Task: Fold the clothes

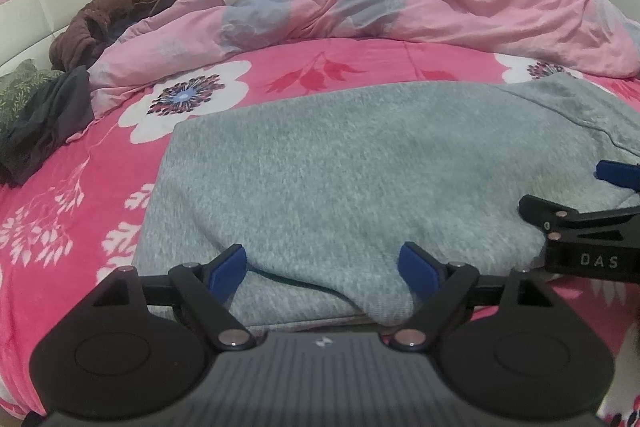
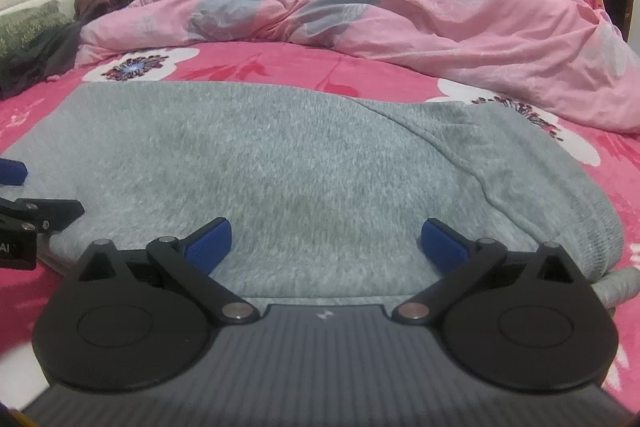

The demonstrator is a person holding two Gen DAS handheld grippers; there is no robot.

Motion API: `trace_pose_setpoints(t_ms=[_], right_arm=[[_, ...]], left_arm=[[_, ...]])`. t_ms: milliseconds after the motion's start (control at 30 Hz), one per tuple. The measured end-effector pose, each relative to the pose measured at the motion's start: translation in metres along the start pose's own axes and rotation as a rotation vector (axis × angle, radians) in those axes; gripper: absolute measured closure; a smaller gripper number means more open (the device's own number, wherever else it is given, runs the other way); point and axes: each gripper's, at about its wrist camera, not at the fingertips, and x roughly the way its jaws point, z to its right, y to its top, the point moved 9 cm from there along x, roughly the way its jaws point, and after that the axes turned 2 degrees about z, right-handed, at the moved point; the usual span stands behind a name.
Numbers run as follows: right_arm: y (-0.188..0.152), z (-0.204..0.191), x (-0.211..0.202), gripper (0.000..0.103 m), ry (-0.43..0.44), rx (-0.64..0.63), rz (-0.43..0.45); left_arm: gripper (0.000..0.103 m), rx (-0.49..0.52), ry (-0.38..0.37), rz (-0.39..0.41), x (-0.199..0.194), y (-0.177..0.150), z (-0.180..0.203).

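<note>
Grey sweatshirt [image 2: 304, 171] lies folded on the pink floral bedspread [image 1: 80, 195]; left gripper [image 1: 326, 271] and right gripper [image 2: 326, 247] both spread wide, gripping nothing. Risk: pads snag the near hem, undoing the fold

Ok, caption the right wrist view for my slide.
Open right gripper poised over a folded grey sweatshirt on a pink floral bedspread.

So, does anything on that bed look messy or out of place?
Yes. The grey fleece garment lies fairly flat, but behind it the pale pink floral duvet is heaped in a crumpled pile, and a dark grey cloth sits bunched at the left edge. A person lies under the duvet.
</note>
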Motion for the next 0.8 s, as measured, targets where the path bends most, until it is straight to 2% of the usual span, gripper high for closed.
trace_pose_setpoints(t_ms=[100, 167, 233, 367, 500, 667, 800], right_arm=[[0.008, -0.001, -0.003, 0.001, -0.022, -0.013, -0.019], [0.019, -0.004, -0.007, 0.001, -0.043, -0.026, 0.025], [0.031, -0.01, -0.008, 0.001, -0.024, -0.034, 0.057], [0.041, -0.018, 0.008, 0.001, 0.001, -0.001, 0.054], [0.024, -0.019, 0.037, 0.001, -0.001, 0.024, -0.026], [0.02, -0.017, 0.039, 0.001, 0.023, 0.059, -0.019], [0.017, -0.018, 0.038, 0.001, 0.026, 0.063, -0.015]], left_arm=[[0.018, -0.001, -0.003, 0.002, 0.0, 0.0, -0.001], [0.018, -0.005, -0.006, 0.002, 0.0, -0.001, -0.001], [0.018, -0.009, -0.006, 0.003, 0.0, -0.001, -0.001], [0.017, -0.005, -0.004, 0.009, -0.001, -0.002, -0.001], [0.016, -0.012, -0.013, 0.019, -0.001, -0.003, -0.003], [0.015, -0.027, -0.037, 0.042, -0.004, -0.003, -0.008], [0.014, -0.018, -0.039, 0.106, -0.023, -0.002, -0.015]])
